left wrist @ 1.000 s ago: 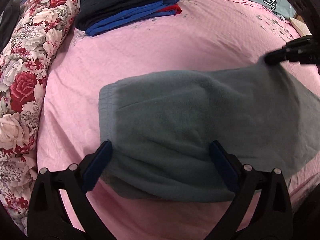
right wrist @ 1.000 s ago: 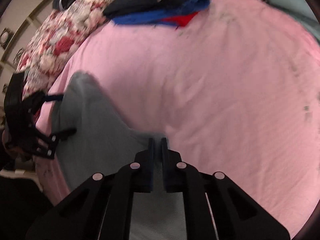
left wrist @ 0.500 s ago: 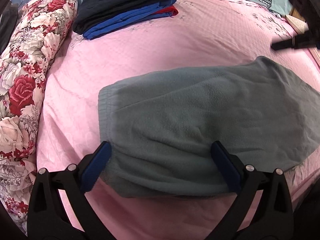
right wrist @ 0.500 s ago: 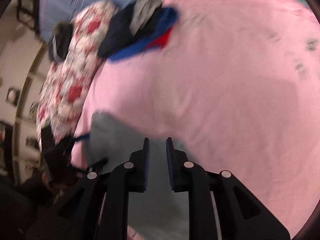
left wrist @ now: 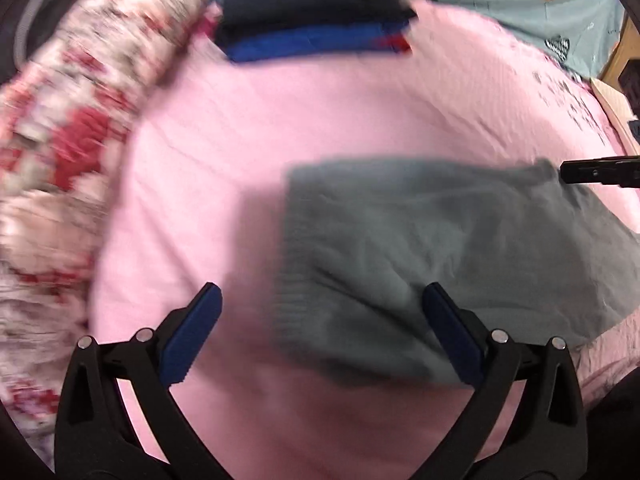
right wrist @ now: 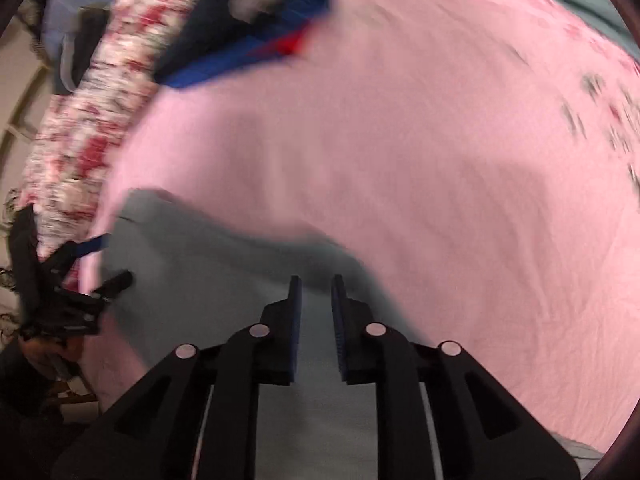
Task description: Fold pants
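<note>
The pants (left wrist: 420,248) lie folded into a grey slab on the pink bed (left wrist: 320,128), toward its near edge, the ribbed waistband turned to the floral-pillow side. I have just let go: my right hand-held gripper (right wrist: 316,300) was pinched on the far corner of the cloth a second ago, and its jaws have just been opening; now they stand a little apart with nothing between them, only the grey fabric lying beneath. My left hand-held gripper (left wrist: 320,332) is spread wide and has slid sideways, so one pad sits over bare sheet and the other over the waistband end, gripping nothing. I read this as the fold being laid down and released, with either one more fold or a carry to the stack (left wrist: 316,32) left to do. Both views are blurred. Room is good: the bed's middle is open pink sheet up to the stack at the far edge. The pillow (left wrist: 68,140) borders the left side, and the pants' right end lies close to the near edge.
</note>
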Tool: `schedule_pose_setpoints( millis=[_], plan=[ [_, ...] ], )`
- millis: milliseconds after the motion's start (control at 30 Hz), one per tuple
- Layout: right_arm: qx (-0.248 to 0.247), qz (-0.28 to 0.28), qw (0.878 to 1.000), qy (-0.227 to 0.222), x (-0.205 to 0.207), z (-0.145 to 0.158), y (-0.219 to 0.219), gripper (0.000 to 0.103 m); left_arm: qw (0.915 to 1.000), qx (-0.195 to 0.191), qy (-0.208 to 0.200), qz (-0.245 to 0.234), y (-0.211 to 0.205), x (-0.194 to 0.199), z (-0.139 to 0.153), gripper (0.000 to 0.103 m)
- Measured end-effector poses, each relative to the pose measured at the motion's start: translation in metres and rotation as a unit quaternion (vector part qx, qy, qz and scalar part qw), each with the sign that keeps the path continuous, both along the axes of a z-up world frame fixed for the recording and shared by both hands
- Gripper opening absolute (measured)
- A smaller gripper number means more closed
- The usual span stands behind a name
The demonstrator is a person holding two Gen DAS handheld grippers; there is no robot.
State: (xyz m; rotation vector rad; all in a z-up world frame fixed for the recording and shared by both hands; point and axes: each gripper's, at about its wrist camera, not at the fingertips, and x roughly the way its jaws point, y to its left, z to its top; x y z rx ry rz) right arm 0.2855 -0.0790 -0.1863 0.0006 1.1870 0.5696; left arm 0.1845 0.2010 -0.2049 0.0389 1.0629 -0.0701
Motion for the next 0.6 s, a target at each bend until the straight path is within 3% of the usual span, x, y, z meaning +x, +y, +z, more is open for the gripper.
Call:
schedule_pose_setpoints(
  millis=[67,167,267,367,433,533,600],
  plan=[
    [-0.003,0.048,0.998,-0.027,-0.008,0.012,0.036,0.036,0.9996,0.006,-0.009,0.024,0.014,-0.008,0.008,0.101],
    [-0.001,0.107,0.994,-0.035,-0.012,0.018,0.084,0.038,0.997,-0.01,-0.008,0.076,0.041,-0.023,0.011,0.101],
    [-0.007,0.102,0.994,-0.024,-0.012,0.016,0.103,0.04,0.9947,-0.01,-0.009,0.102,0.056,-0.04,0.013,0.101],
    [-0.015,0.063,0.998,-0.013,-0.019,0.011,0.085,0.044,0.9951,0.0,-0.021,0.096,0.049,-0.048,0.021,0.101],
    [-0.02,0.039,0.999,-0.007,-0.028,0.009,0.076,0.044,0.9962,-0.016,-0.033,0.079,0.036,-0.043,0.03,0.101],
    [-0.027,0.0,1.0,0.005,-0.049,0.001,0.032,0.044,0.9968,-0.059,-0.039,0.037,0.001,-0.035,0.031,0.101],
    [-0.042,-0.038,0.998,0.015,-0.067,-0.006,-0.011,0.044,0.9983,-0.05,-0.024,0.019,-0.024,-0.027,0.019,0.101]
  ],
)
